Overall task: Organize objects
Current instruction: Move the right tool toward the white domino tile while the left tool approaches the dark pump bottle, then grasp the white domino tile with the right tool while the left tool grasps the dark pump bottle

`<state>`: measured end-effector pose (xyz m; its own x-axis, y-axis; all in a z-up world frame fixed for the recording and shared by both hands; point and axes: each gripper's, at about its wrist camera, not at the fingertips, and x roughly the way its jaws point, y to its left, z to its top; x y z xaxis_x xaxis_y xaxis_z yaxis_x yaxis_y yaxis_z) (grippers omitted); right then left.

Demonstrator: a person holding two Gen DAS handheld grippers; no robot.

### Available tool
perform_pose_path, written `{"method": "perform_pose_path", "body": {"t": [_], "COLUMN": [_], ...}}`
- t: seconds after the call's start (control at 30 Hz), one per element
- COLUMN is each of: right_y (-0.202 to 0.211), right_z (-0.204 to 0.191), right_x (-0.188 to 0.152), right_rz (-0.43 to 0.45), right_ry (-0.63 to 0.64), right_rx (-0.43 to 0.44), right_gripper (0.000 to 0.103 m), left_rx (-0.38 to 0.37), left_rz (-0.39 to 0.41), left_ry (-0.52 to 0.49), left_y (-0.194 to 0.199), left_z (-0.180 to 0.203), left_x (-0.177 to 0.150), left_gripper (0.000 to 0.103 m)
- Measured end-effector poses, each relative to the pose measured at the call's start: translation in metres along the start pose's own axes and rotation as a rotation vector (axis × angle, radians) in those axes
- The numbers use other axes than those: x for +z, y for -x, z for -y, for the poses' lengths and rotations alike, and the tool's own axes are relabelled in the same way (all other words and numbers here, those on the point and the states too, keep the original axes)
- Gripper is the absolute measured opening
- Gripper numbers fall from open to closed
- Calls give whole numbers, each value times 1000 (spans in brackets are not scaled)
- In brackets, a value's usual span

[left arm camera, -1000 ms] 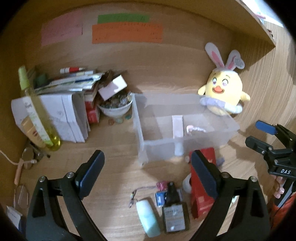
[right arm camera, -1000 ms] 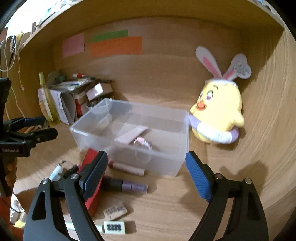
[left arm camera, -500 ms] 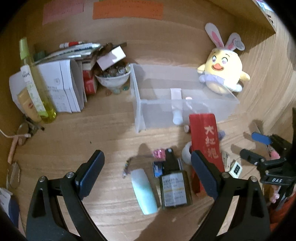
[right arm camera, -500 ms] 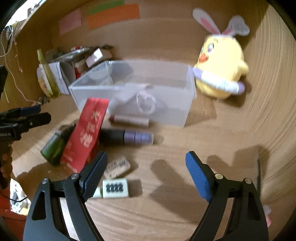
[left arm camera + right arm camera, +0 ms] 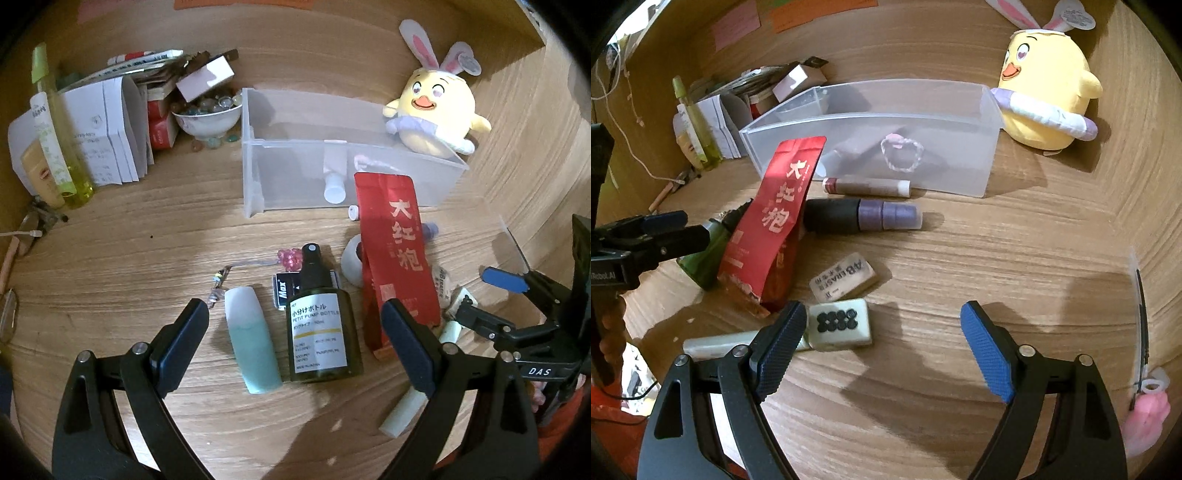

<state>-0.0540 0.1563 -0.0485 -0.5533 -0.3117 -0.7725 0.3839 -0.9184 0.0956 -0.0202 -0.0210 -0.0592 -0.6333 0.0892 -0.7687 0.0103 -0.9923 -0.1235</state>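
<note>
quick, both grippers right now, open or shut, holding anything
Left gripper: open, holding nothing; the green pump bottle lies on the desk between its fingers.
Right gripper: open, empty, above bare desk beside the mahjong tile.

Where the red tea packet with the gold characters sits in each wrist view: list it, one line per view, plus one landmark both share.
Left wrist view: the red tea packet lies right of centre, just in front of the clear plastic bin.
Right wrist view: the red tea packet is left of centre, propped at the bin's near left corner.
Shared landmark: the yellow chick plush behind the bin.
</note>
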Motion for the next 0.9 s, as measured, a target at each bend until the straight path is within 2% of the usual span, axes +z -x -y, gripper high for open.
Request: {"method": "perform_pose_path", "body": {"t": [0.07,0.1,0.17,0.23,0.33,0.43,0.57,0.67,0.73,0.9], "right_y": [0,1,1,2,4,4,4,0,-4,-4], "right_z": [1,1,1,0,0,0,-5,-9,-9,-8], "right_x": [0,0,0,0,1,1,0,1,1,2], "right_rz": [5,6,10,17,20,17,13,8,-6,0], "right_ry": [-6,-9,-8,-1,7,5,24,36,30,20], "right_rx": [3,10,18,12,8,11,29,25,37,37], "right_gripper": [82,79,74,68,64,63,63,59,51,45], "left_rx": [-1,-4,-8,-11,-27,-37,-44,-53,-69,-76], "left_rz": [4,4,5,-2,-13,-23,-18,-14,-15,-20], "left_ry": [-4,-6,-12,-15,-6,-3,10,25,36,38], "left_y": [0,0,0,-1,-3,-5,-6,-6,-6,-7], "left_z": [2,4,6,8,8,9,9,7,6,6], "left_x": [-3,-4,-6,-6,-7,-8,-8,-8,-7,-6], "left_gripper": [95,95,91,81,80,74,72,65,57,48]}}
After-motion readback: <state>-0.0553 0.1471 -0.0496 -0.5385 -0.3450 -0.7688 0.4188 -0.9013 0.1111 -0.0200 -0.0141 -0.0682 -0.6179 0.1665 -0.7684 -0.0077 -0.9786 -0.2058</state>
